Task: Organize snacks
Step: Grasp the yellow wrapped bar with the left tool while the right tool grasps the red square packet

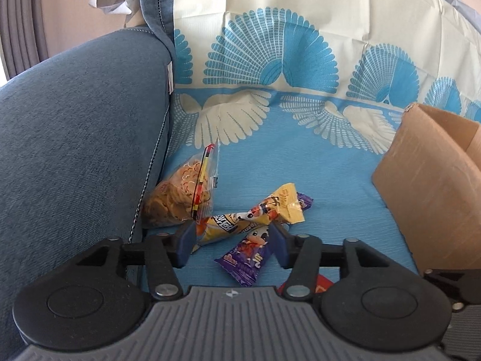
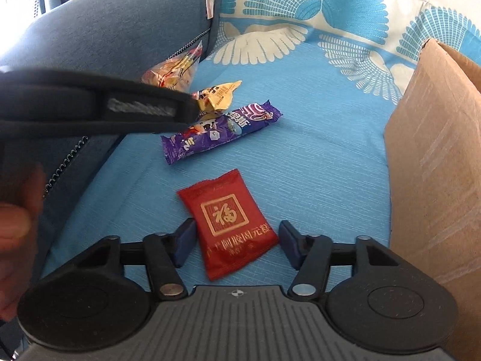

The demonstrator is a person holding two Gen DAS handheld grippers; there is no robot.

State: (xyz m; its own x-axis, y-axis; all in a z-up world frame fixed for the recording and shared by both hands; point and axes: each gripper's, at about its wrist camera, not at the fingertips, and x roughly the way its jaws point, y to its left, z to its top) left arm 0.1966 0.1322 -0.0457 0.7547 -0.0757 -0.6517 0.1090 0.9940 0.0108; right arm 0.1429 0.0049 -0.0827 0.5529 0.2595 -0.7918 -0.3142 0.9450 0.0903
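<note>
Red showed only as a sliver in the left wrist view; the right wrist view gave the whole red snack packet between the released right gripper. Left gripper, also unclenched, straddled the yellow wrapper and purple wrapper. Cardboard box stood cropped, near right.

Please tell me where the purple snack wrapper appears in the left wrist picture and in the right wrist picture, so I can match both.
Left wrist: the purple wrapper lies low in the middle, partly under the yellow wrapper.
Right wrist: the purple wrapper lies above the middle, beyond the red packet.
Shared landmark: the cardboard box at the right edge.
</note>
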